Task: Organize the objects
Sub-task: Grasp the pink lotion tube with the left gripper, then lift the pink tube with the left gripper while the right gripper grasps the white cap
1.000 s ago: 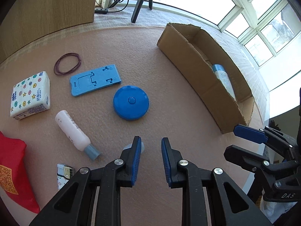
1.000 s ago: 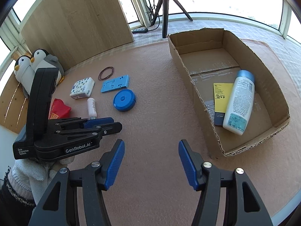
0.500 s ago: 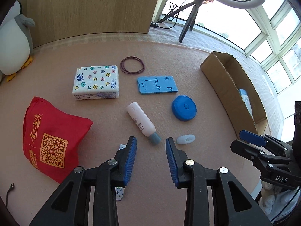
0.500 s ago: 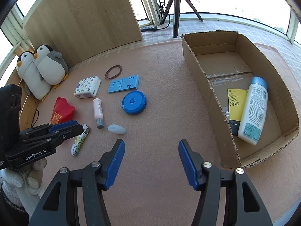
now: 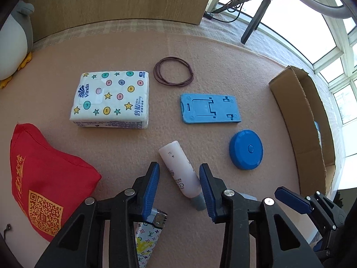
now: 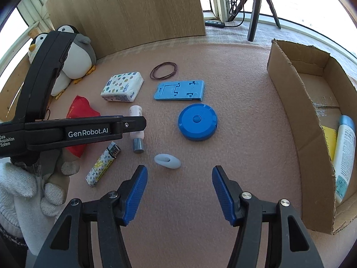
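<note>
Left wrist view has the left gripper (image 5: 179, 184) pointing steeply down over the pink mat (image 5: 223, 55), its jaws having just been opening, and a small white bottle (image 5: 178, 172) lies between them with neither pad touching it. Its grey cap (image 5: 199, 202) points toward the near edge of the mat and is partly hidden behind the right-hand finger. It looks like light, stiff plastic with a smooth round body, so it may roll or squirt out of a careless pinch; a hold across the middle of the body, square to its length, seems safest. Just nearer lies a patterned lighter (image 5: 148, 239), half under the left-hand finger, hard and light.

Right wrist view shows the right gripper (image 6: 179, 193) released and holding nothing, with a small pale rubbery piece (image 6: 167, 160) just ahead of its tips; that looks soft and very light, best taken across its narrow width.

Farther out sit a blue round case (image 6: 198, 121), rigid and flat, and a blue plastic stand (image 6: 179, 90), thin and awkward to lift off the mat. Beyond them are a soft tissue pack (image 5: 111, 99) and limp hair ties (image 5: 173, 74). A red pouch (image 5: 42, 178) lies by the left edge. A cardboard box (image 6: 296, 102) along the right edge already holds a lotion bottle (image 6: 344, 156).
</note>
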A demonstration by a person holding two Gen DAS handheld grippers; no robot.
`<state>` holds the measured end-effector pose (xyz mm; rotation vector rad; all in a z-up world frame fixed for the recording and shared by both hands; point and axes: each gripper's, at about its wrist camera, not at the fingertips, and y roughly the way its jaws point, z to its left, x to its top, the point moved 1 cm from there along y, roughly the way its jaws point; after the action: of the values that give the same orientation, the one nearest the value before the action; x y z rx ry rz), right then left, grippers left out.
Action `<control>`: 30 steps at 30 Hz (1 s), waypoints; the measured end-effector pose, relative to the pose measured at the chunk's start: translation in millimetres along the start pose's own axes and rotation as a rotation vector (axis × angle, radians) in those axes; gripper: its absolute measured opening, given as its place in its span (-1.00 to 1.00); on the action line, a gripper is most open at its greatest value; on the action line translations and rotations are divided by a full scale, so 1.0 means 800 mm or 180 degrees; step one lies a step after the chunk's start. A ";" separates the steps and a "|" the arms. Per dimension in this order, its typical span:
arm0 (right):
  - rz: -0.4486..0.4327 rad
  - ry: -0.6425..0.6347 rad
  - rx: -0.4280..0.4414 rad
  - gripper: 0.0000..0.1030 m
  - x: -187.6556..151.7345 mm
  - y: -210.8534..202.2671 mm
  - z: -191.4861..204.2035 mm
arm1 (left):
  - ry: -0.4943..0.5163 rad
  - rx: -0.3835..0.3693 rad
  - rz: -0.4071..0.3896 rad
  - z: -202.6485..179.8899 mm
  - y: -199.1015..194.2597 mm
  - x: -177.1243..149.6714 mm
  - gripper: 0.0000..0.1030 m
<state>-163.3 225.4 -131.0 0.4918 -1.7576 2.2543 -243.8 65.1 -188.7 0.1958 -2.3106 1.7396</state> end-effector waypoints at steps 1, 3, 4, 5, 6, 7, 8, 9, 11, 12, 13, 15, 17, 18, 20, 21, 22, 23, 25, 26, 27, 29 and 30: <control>0.0009 -0.0023 -0.0018 0.10 0.001 0.003 0.002 | 0.0019 0.0013 -0.0002 -0.001 0.002 0.000 -0.28; 0.0031 -0.0051 -0.0033 0.10 0.003 0.010 0.004 | 0.0048 0.0026 -0.0012 -0.004 0.002 0.000 -0.34; 0.0038 -0.0062 -0.0029 0.10 0.003 0.012 0.006 | 0.0044 0.0017 -0.0014 -0.004 0.002 0.000 -0.40; 0.0035 -0.0071 -0.0036 0.10 0.004 0.015 0.008 | 0.0038 0.0018 -0.0013 -0.003 0.002 0.000 -0.46; 0.0024 -0.0080 -0.0060 0.10 0.004 0.017 0.008 | 0.0040 0.0018 -0.0013 -0.003 0.002 -0.001 -0.49; 0.0020 -0.0095 -0.0082 0.10 0.006 0.019 0.009 | 0.0046 0.0017 -0.0014 -0.002 0.002 -0.001 -0.55; 0.0014 -0.0111 -0.0103 0.10 0.007 0.022 0.009 | 0.0049 0.0017 -0.0013 -0.001 0.002 -0.002 -0.58; 0.0011 -0.0126 -0.0124 0.10 0.008 0.024 0.009 | 0.0052 0.0005 -0.0017 0.000 0.002 -0.003 -0.58; 0.0024 -0.0146 -0.0157 0.10 0.009 0.030 0.010 | 0.0053 -0.0013 -0.0023 0.002 0.001 -0.006 -0.58; 0.0029 -0.0147 -0.0164 0.10 0.009 0.031 0.010 | 0.0045 -0.0024 -0.0031 0.003 0.000 -0.008 -0.58; 0.0037 -0.0145 -0.0168 0.10 0.010 0.034 0.009 | 0.0035 -0.0035 -0.0040 0.004 -0.001 -0.010 -0.58; 0.0052 -0.0152 -0.0160 0.09 0.010 0.038 0.008 | 0.0014 -0.0053 -0.0056 0.006 -0.002 -0.013 -0.58; 0.0079 -0.0160 -0.0159 -0.12 0.009 0.042 0.008 | -0.0012 -0.0077 -0.0064 0.008 -0.003 -0.016 -0.58; 0.0078 -0.0168 -0.0179 -0.18 0.009 0.042 0.008 | -0.0019 -0.0086 -0.0067 0.009 -0.003 -0.018 -0.58; 0.0058 -0.0185 -0.0195 -0.32 0.008 0.041 0.007 | -0.0038 -0.0100 -0.0070 0.009 -0.003 -0.018 -0.58; 0.0055 -0.0179 -0.0178 -0.38 0.008 0.041 0.006 | -0.0047 -0.0107 -0.0069 0.009 -0.003 -0.019 -0.58; 0.0057 -0.0172 -0.0166 -0.53 0.008 0.040 0.005 | -0.0056 -0.0111 -0.0067 0.009 -0.002 -0.018 -0.58; 0.0058 -0.0169 -0.0159 -0.67 0.008 0.039 0.005 | -0.0064 -0.0122 -0.0062 0.009 -0.003 -0.018 -0.58; 0.0051 -0.0177 -0.0141 -0.68 0.008 0.036 0.005 | -0.0079 -0.0164 -0.0052 0.008 -0.004 -0.019 -0.58; 0.0048 -0.0185 -0.0132 -0.69 0.008 0.033 0.005 | -0.0071 -0.0173 -0.0056 0.006 -0.006 -0.020 -0.58; 0.0036 -0.0189 -0.0130 -0.70 0.008 0.030 0.005 | -0.0057 -0.0173 -0.0066 0.002 -0.008 -0.020 -0.58; -0.0010 -0.0172 -0.0130 -0.70 0.009 0.020 0.002 | -0.0023 -0.0200 -0.0088 -0.005 -0.014 -0.020 -0.59; -0.0035 -0.0155 -0.0116 -0.70 0.009 0.014 -0.001 | 0.0000 -0.0218 -0.0104 -0.011 -0.018 -0.019 -0.58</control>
<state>-174.5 223.4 -137.9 0.5519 -1.8115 2.2165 -224.5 68.8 -177.5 0.2199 -2.3493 1.6424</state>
